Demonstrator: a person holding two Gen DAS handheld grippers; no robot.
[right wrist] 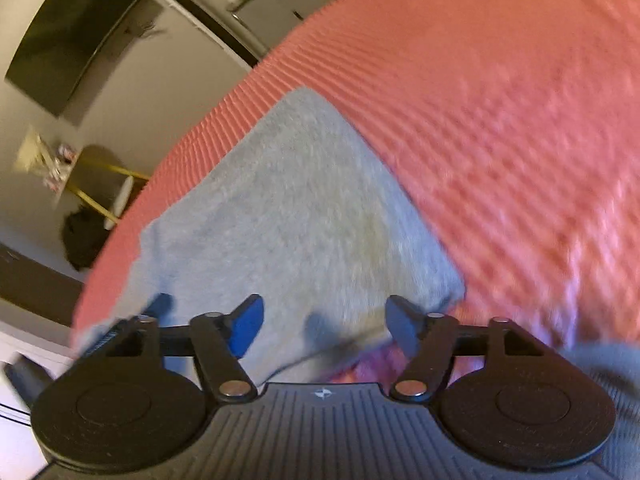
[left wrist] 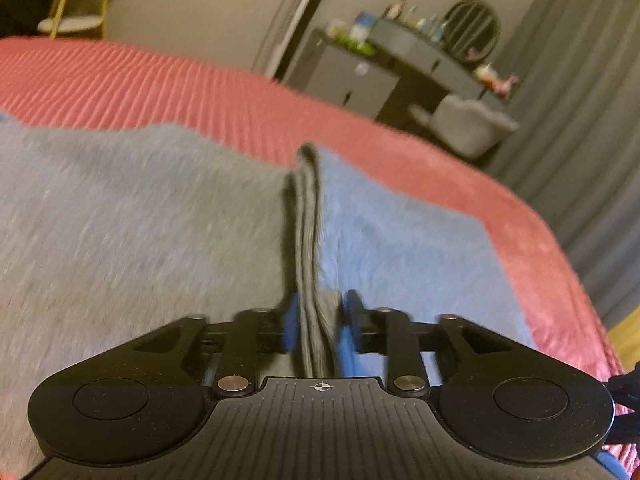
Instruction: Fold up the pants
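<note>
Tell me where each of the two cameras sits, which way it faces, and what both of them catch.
Left wrist: on the left gripper, looking forward and down along its fingers across the grey pants to a dresser; a bunched fold of cloth stands between its blue pads.
Right wrist: on the right gripper, tilted, looking down at the pants' edge; its jaws are apart, with no cloth pinched between them.
Shared: the pants, the red bedspread and the dresser.
</note>
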